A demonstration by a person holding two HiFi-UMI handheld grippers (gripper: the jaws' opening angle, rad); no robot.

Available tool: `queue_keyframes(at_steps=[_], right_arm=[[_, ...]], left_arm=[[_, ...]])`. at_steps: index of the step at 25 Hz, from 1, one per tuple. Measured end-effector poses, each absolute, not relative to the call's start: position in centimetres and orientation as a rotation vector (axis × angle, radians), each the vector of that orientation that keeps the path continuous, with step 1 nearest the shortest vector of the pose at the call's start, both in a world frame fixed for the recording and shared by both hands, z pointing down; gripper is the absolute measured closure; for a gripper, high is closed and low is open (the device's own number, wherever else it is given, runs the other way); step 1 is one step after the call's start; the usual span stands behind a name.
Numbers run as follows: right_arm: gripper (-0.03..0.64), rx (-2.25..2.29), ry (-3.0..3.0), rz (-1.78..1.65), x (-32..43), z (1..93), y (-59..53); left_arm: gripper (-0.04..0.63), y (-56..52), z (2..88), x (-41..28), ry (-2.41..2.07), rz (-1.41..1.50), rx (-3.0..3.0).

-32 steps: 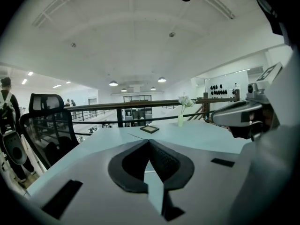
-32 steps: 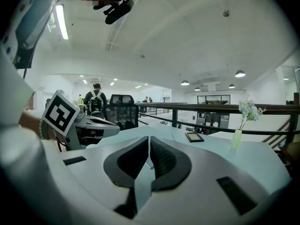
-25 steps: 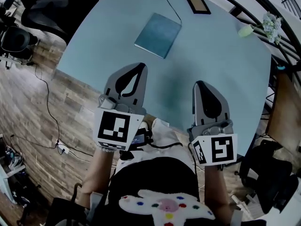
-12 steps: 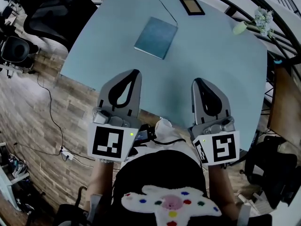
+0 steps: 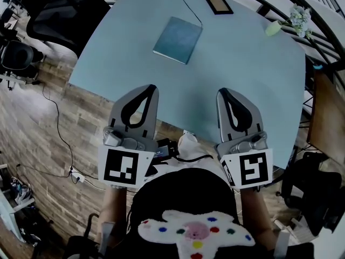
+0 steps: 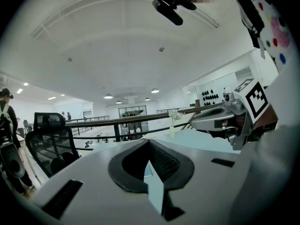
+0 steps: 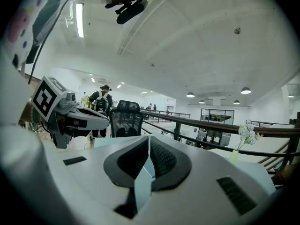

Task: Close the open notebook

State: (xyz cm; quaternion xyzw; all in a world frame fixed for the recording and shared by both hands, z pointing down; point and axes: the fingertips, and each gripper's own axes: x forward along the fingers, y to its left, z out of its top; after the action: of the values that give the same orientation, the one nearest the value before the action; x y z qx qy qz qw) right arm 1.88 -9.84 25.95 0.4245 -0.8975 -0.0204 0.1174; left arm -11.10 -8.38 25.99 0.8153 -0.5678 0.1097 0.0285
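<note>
Open table [image 5: 242,74] runs bare from the near edge to the middle, free passage across its whole width. Obstacles keep to the far side: a closed notebook [image 5: 178,39] toward the far left corner, a small frame [image 5: 218,4] at the far edge, a flower vase [image 5: 275,29] at the far right corner.

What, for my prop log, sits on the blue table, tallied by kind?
Notebook: 1
Thin dark rod: 1
Small frame: 1
Vase of flowers: 1
Total: 4
</note>
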Motion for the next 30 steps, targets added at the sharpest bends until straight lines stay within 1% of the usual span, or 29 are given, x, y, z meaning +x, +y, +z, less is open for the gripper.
queue_keyframes(at_steps=[30], right_arm=[[0.578,1.263,-2.625,-0.074,1.42,25.43,-9.44]], left_arm=[[0.578,-8.21,25.76,-11.30,-1.766,0.315,2.516]])
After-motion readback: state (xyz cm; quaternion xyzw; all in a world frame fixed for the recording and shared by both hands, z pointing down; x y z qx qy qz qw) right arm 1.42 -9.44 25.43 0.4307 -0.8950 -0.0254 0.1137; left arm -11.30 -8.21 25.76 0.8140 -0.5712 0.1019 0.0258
